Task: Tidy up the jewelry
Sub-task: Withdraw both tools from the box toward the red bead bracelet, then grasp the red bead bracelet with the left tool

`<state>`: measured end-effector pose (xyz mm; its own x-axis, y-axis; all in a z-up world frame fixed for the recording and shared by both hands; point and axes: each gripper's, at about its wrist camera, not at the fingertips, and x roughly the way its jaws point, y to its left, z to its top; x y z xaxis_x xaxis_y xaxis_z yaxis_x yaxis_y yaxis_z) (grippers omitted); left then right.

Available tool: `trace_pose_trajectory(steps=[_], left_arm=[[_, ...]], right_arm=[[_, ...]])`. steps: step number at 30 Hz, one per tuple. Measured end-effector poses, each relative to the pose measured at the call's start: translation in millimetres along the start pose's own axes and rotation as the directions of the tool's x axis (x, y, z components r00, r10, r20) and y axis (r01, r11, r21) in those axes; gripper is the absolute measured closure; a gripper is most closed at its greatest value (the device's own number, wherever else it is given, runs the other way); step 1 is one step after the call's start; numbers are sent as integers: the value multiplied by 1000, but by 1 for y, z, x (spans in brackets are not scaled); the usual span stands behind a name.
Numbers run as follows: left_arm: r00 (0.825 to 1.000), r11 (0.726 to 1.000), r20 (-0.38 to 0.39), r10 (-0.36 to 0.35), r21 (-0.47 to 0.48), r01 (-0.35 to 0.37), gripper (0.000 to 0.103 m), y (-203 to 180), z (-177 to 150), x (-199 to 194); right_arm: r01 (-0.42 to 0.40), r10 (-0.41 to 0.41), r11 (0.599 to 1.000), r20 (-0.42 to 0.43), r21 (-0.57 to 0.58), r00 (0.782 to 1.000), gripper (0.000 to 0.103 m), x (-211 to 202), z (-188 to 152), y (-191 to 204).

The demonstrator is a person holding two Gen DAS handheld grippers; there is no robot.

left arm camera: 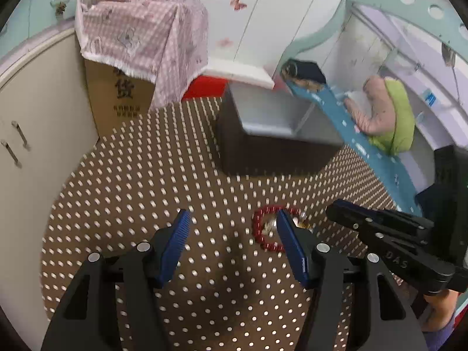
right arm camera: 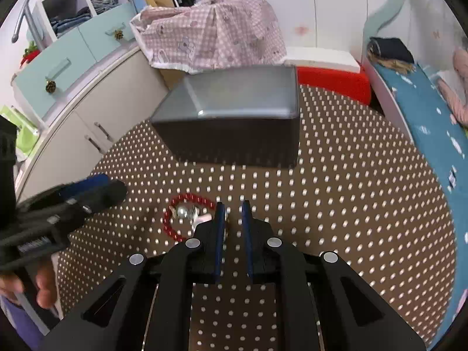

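A red bead bracelet (left arm camera: 260, 229) lies on the brown dotted tabletop (left arm camera: 175, 181), with silver and gold jewelry pieces (left arm camera: 270, 225) inside and beside its loop. It also shows in the right wrist view (right arm camera: 187, 204), around a silver piece (right arm camera: 183, 212). A dark open box (left arm camera: 263, 140) with a grey lining stands behind it; it also shows in the right wrist view (right arm camera: 234, 120). My left gripper (left arm camera: 232, 219) is open and empty, its right finger just over the bracelet. My right gripper (right arm camera: 233, 208) is nearly closed, with a narrow gap, empty, just right of the jewelry.
A cardboard box (left arm camera: 120, 96) under a pink checked cloth (left arm camera: 140, 32) stands at the table's back. A cream cabinet (left arm camera: 35, 134) is on the left. A bed with a blue sheet (right arm camera: 433, 122) runs along the right. A red item (right arm camera: 330, 83) lies behind the dark box.
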<state>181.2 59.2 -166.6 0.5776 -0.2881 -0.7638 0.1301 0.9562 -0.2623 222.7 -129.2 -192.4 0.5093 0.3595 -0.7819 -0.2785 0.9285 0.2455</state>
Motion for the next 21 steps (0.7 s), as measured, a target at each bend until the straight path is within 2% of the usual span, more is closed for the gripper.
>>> trace_pose_trajectory(steps=[6, 9, 10, 11, 13, 16, 18, 21], left_arm=[[997, 999, -62, 41, 26, -39, 44, -12, -11, 27], [996, 996, -51, 71, 59, -68, 44, -17, -12, 30], [995, 995, -53, 79, 66, -76, 44, -19, -13, 31], [995, 994, -50, 85, 70, -82, 44, -20, -12, 32], [993, 991, -44, 108, 88, -103, 44, -23, -10, 35], [988, 980, -36, 149, 141, -143, 45, -31, -11, 40], [989, 978, -31, 144, 159, -138, 50, -34, -12, 41], [993, 976, -39, 109, 196, -99, 71, -41, -13, 40]], right_arm=[[7, -6, 1000, -12, 16, 1000, 89, 6, -12, -5], [3, -3, 1000, -12, 27, 1000, 89, 7, -15, -11], [3, -3, 1000, -12, 31, 1000, 86, 7, -15, -13], [5, -4, 999, -11, 36, 1000, 73, 8, -15, -15], [8, -8, 999, 1, 44, 1000, 59, 7, -15, -17], [-4, 4, 999, 2, 40, 1000, 59, 7, -14, -18], [-4, 4, 999, 7, 40, 1000, 59, 7, -14, -19], [-7, 7, 999, 9, 43, 1000, 59, 7, -12, -20]])
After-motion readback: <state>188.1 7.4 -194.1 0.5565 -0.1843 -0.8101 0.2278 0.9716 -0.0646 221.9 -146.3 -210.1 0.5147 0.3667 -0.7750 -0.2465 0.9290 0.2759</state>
